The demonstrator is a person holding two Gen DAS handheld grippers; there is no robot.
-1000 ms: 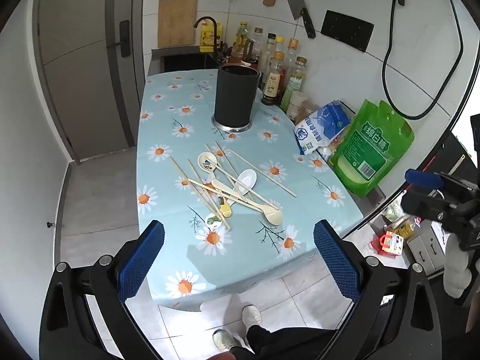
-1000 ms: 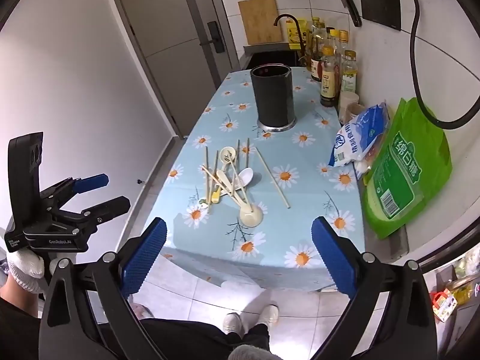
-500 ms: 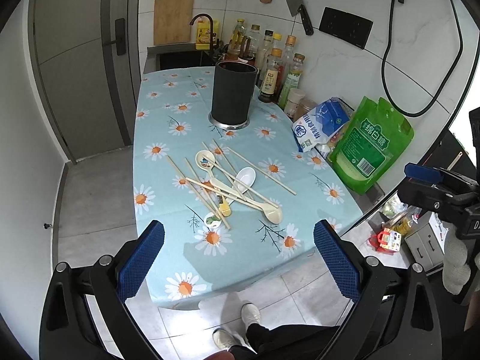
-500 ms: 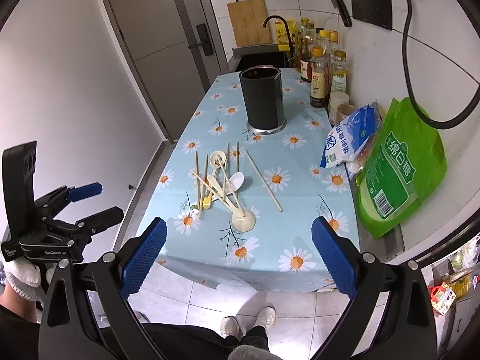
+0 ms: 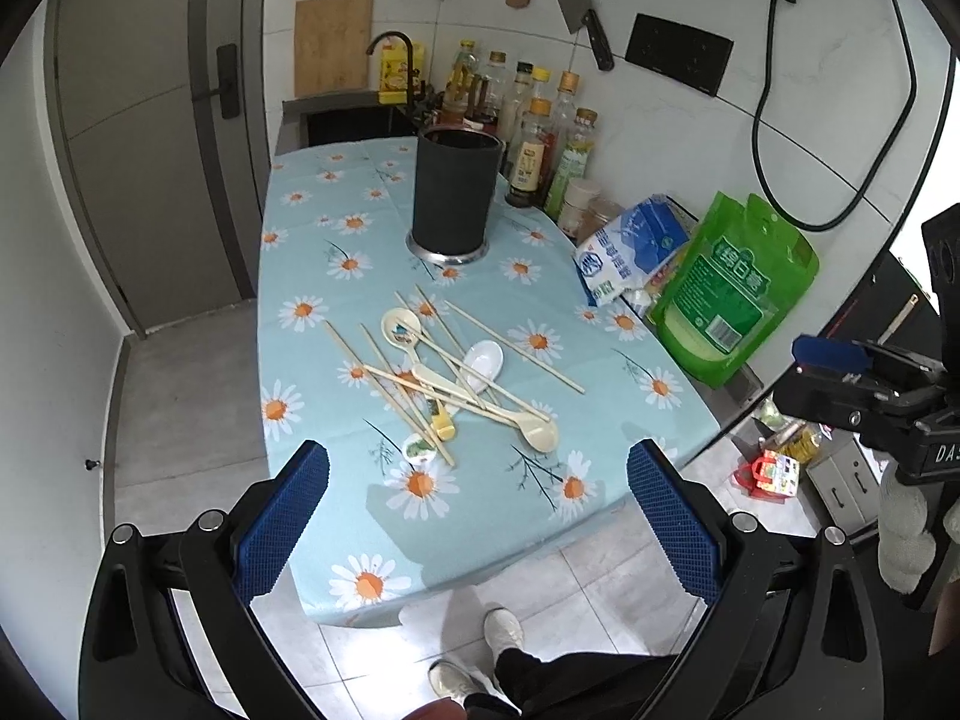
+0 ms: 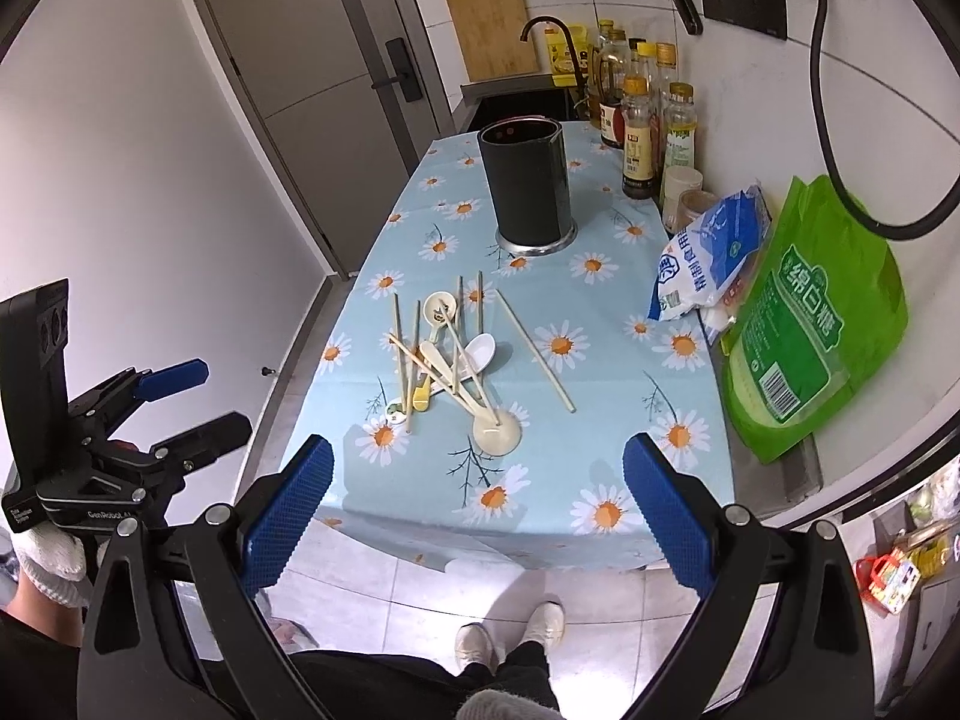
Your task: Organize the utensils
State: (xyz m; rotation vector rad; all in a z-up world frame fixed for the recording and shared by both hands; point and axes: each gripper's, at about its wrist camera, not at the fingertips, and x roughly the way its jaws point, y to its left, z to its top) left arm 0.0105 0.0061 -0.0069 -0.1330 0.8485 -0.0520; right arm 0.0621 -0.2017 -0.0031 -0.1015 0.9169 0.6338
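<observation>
A loose pile of wooden chopsticks (image 5: pixel 414 384) (image 6: pixel 414 354) and several spoons, among them a white spoon (image 5: pixel 483 363) (image 6: pixel 480 351) and a beige spoon (image 5: pixel 537 432) (image 6: pixel 497 432), lies mid-table on the daisy tablecloth (image 5: pixel 312 276) (image 6: pixel 600 438). A tall black utensil holder (image 5: pixel 456 189) (image 6: pixel 528 180) stands upright beyond the pile. My left gripper (image 5: pixel 477 525) is open, held above the floor before the table's near edge. My right gripper (image 6: pixel 477 519) is open too, equally short of the table. Both hold nothing.
Sauce bottles (image 5: pixel 540 132) (image 6: pixel 642 114), a blue-white bag (image 5: pixel 630 249) (image 6: pixel 708 258) and a green bag (image 5: pixel 732 288) (image 6: pixel 810 324) line the right side by the wall. A sink with a black tap (image 5: pixel 390 48) lies behind. The person's shoes (image 6: pixel 510 636) are on the floor tiles.
Both grippers have drifted slightly closer to the table and tilted, so the pile sits a little nearer. Nothing on the table moved.
</observation>
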